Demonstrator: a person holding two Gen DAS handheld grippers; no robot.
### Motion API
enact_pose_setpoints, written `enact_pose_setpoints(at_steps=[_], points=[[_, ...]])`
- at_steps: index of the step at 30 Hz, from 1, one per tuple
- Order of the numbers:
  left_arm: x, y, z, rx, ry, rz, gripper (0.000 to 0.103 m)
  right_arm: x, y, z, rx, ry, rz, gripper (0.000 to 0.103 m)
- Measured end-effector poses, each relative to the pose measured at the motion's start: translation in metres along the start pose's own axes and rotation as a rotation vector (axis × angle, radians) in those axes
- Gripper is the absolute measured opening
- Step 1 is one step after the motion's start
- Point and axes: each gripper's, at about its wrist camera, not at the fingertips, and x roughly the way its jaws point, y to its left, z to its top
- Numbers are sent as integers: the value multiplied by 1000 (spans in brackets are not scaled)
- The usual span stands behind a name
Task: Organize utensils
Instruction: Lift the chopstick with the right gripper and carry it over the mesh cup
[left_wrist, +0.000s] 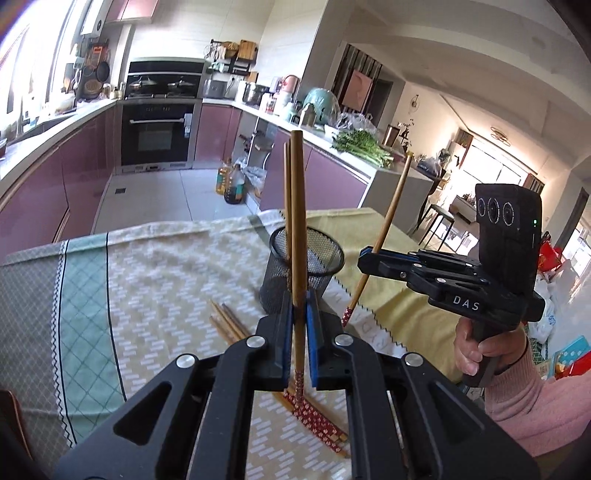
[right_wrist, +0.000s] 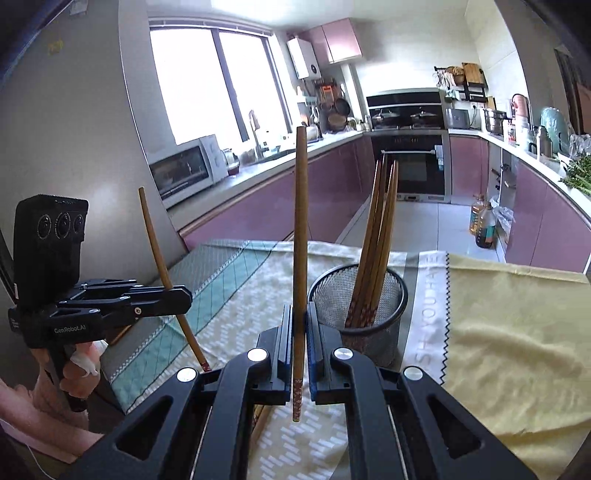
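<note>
One chopstick (left_wrist: 298, 221) is pinched upright in the left tongs (left_wrist: 299, 332), another (right_wrist: 300, 236) in the right tongs (right_wrist: 299, 343). The mesh holder (right_wrist: 358, 291), at frame centre, already contains several. Loose chopsticks (left_wrist: 229, 325) remain on the surface. Next, each raised stick must be lowered into the holder.

We're in a home kitchen here: glossy mauve cabinet fronts (right_wrist: 325, 184) run along both sides under pale stone counters, and at the far end sits a black built-in oven (left_wrist: 157, 134) with lidded pans on the black hob (left_wrist: 162, 86) above it. Upper left in the right-wrist view, there's a white countertop toaster oven (right_wrist: 188, 168) under a big bright window (right_wrist: 214, 81). On the right of the left-wrist view, a sunlit living room (left_wrist: 491, 166) opens beyond the counter.
</note>
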Motion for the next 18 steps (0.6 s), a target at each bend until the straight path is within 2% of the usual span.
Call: enact_pose_setpoints(at_steps=[18], points=[[3,-23,66,67,-109,-18,7,-24,-1,41,-54,-108,-28,6]])
